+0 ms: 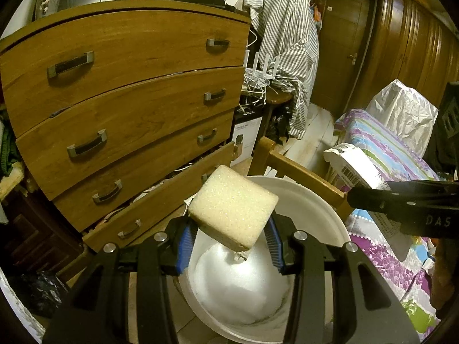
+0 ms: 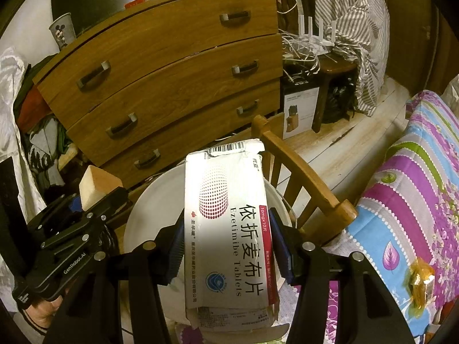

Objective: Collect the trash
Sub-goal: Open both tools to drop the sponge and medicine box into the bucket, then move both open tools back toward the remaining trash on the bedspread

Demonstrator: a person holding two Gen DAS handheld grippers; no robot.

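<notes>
1. Centrally, low in the left wrist view, a beige sponge [image 1: 233,207] is pinched between the blue pads [image 1: 185,246] of the left gripper [image 1: 229,248], tilted, hanging over a white bin [image 1: 315,209].
2. Inside the bin lies white crumpled stuff [image 1: 238,283], directly under the sponge.
3. In the right wrist view, a white pill box [image 2: 228,226] printed "Ezetimibe Tablets" fills the centre; the right gripper [image 2: 228,253] clamps it by its long sides, its barcoded flap pointing up the frame.
4. That box is held above the same bin's rim [image 2: 143,209].
5. At the left of that view the left gripper [image 2: 94,206] shows with the sponge [image 2: 96,185] in its tips.
6. At the right edge of the left wrist view the right gripper [image 1: 401,200] reaches in, with the box [image 1: 352,163] poking out of it towards the frame's middle.
7. Just behind the bin stands a wooden chair back [image 1: 301,175].
8. A wooden dresser [image 1: 129,91] fills the upper left; its lowest drawer [image 1: 160,197] hangs open.
9. A striped cloth [image 1: 287,46] is draped at upper centre.
10. A floral sheet [image 2: 416,186] covers the right side.
</notes>
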